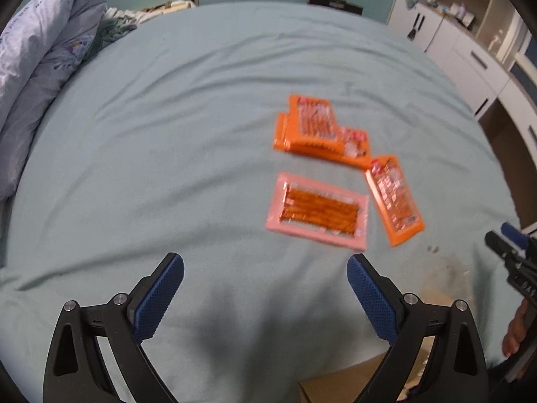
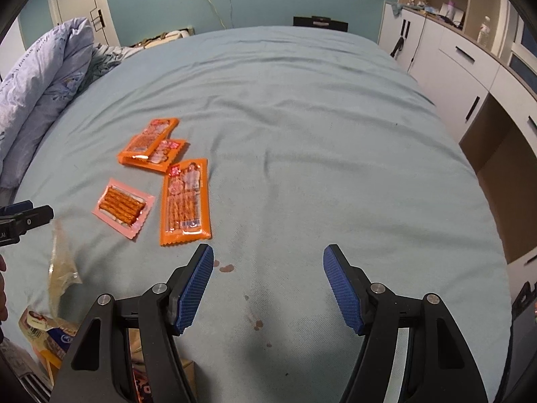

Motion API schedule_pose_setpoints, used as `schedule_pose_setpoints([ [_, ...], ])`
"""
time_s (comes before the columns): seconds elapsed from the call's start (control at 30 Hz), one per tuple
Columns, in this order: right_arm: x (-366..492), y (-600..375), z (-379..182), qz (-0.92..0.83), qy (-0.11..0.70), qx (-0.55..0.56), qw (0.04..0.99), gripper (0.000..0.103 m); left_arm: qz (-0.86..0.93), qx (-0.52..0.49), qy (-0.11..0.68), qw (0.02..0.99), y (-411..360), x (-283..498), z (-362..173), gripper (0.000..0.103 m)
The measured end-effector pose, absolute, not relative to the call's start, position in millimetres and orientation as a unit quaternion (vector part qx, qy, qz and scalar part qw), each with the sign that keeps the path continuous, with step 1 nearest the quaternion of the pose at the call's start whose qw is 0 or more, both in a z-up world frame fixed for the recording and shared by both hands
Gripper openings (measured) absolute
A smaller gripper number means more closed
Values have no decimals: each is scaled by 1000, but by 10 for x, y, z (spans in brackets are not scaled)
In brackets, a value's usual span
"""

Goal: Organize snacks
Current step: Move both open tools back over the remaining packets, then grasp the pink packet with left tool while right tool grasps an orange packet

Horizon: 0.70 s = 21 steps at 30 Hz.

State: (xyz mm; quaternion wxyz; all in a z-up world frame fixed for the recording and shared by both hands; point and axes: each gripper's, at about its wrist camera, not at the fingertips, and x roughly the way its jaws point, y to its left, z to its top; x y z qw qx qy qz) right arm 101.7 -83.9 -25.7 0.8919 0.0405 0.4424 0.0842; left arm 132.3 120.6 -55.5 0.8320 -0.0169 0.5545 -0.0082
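Observation:
Several snack packets lie on the pale blue bed sheet (image 2: 319, 107). A pink packet (image 1: 317, 210) (image 2: 123, 208) of orange sticks lies nearest my left gripper. A long orange packet (image 1: 395, 199) (image 2: 185, 197) lies beside it. Two overlapping orange packets (image 1: 315, 127) (image 2: 152, 144) lie farther back. My left gripper (image 1: 265, 268) is open and empty, hovering short of the pink packet. My right gripper (image 2: 268, 258) is open and empty, to the right of the long orange packet. The left gripper's tip also shows in the right wrist view (image 2: 25, 218).
A bunched lilac quilt (image 2: 43, 77) lies along the bed's left side. White cabinets and drawers (image 2: 470, 67) stand to the right. A cardboard box (image 1: 339, 383) with more snack bags (image 2: 43, 336) and a clear plastic bag (image 2: 62, 262) sits at the near edge. Small red stains (image 2: 226, 267) mark the sheet.

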Motion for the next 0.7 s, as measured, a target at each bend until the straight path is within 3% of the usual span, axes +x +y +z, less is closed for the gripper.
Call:
schedule_pose_setpoints([
  [0.4,1327,-964,-388,91,475,56,874,67,-32,-13,598,801,1061,1540,-868,99],
  [0.7,1399,-1006,-453,84,490,62,866,67,-54,88,577,810,693,1827,-1127,99],
])
